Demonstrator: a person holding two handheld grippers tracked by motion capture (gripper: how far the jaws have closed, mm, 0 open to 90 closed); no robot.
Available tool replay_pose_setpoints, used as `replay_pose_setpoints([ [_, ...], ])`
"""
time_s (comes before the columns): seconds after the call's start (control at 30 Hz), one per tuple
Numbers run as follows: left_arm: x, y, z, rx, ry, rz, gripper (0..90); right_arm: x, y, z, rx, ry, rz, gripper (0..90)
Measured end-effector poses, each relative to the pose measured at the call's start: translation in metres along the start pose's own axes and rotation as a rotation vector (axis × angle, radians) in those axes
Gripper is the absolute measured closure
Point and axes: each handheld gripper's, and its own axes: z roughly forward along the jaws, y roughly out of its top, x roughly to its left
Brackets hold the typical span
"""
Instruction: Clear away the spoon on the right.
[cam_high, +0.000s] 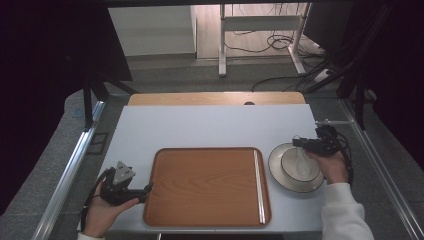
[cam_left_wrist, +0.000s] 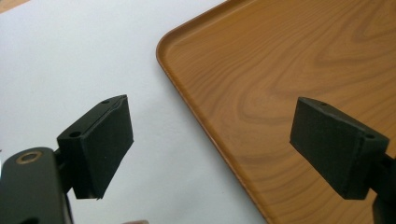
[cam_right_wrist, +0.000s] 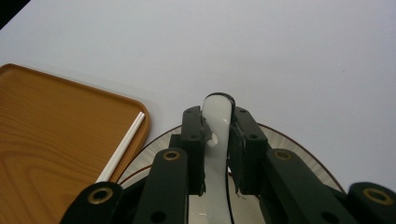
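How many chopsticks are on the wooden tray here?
2: the white chopsticks lie side by side along the wooden tray's right edge, next to the plate.

A white table top (cam_high: 210, 127) lies over a wooden board (cam_high: 215, 98) whose far edge shows beyond it. Grey carpeted floor (cam_high: 175, 75) surrounds the table, with metal rails (cam_high: 70, 170) along both sides. Farther back stand a white desk frame (cam_high: 260, 30) and loose black cables (cam_high: 265, 42); dark curtains (cam_high: 45, 60) flank the scene.
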Motion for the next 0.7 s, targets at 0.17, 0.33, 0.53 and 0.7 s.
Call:
replay_pose_setpoints([
  [0.17, 0.000, 0.000, 0.000, -0.001, 0.001, 0.000, 12.9, 0.002, 0.000, -0.004, -0.016, -0.006, -0.027, 78.0],
  [0.33, 0.001, 0.000, 0.000, -0.002, 0.002, 0.000, 12.9, 0.003, 0.000, -0.007, -0.030, -0.001, -0.046, 79.3],
  [0.53, 0.001, 0.000, 0.000, -0.001, 0.004, -0.001, 12.9, 0.003, -0.001, -0.008, -0.040, 0.007, -0.061, 84.3],
  [0.7, 0.001, 0.000, 0.000, -0.002, 0.004, -0.001, 12.9, 0.002, -0.001, -0.011, -0.045, 0.007, -0.065, 85.3],
])
